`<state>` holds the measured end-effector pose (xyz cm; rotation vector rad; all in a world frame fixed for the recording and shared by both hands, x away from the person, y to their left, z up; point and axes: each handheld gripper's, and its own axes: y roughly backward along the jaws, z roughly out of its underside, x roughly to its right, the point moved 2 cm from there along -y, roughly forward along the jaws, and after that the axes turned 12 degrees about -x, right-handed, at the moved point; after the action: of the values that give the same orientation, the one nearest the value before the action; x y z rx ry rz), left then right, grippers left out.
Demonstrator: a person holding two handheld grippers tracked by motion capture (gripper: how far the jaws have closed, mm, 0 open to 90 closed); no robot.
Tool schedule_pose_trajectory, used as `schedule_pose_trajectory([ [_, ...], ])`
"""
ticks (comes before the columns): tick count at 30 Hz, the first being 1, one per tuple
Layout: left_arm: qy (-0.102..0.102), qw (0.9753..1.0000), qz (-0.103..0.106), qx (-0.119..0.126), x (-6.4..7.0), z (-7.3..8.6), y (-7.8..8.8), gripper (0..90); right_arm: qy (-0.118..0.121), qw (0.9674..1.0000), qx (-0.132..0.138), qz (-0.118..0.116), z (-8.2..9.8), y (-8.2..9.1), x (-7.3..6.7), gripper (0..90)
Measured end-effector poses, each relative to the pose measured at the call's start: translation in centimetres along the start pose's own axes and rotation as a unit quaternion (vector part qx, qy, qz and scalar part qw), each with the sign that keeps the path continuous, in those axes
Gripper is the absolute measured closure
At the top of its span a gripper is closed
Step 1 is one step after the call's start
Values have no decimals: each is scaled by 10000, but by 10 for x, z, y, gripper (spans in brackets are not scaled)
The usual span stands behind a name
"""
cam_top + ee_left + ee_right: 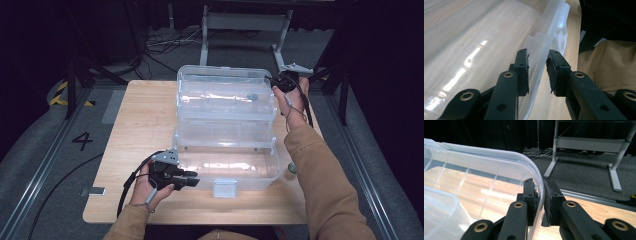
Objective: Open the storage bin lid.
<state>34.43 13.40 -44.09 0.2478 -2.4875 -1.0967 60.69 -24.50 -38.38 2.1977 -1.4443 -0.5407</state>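
A clear plastic box [225,172] stands on the wooden table [135,115], and its clear lid [225,95] is raised upright behind it. At the box's front left corner, my left gripper [192,181] straddles the front rim [541,50], and that gripper [537,53] has one pad inside the box and one outside, shut on the rim. My right gripper [280,82] is at the lid's upper right corner. There that gripper [539,182] has both pads pressed on the lid's curved edge [534,167].
A small round object [290,171] lies on the table just right of the box, beside the tan sleeve [320,170]. A metal frame [245,22] and loose cables [165,42] are on the floor beyond the table's far edge.
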Motion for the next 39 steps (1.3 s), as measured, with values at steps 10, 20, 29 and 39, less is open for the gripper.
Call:
schedule_pose_trajectory([
  [10,-1,10000,3,-2,0,0,0,714,-198,9994,-74,-261,3,-6,7,833],
  [20,0,10000,3,-2,0,0,0,714,-290,9989,-179,-333,7,-12,11,832],
  [29,-6,10000,5,-2,0,0,0,714,-387,9982,-279,-353,10,-18,13,830],
  [39,-2,10000,5,-4,0,0,0,714,-446,9978,-347,-341,12,-22,13,829],
])
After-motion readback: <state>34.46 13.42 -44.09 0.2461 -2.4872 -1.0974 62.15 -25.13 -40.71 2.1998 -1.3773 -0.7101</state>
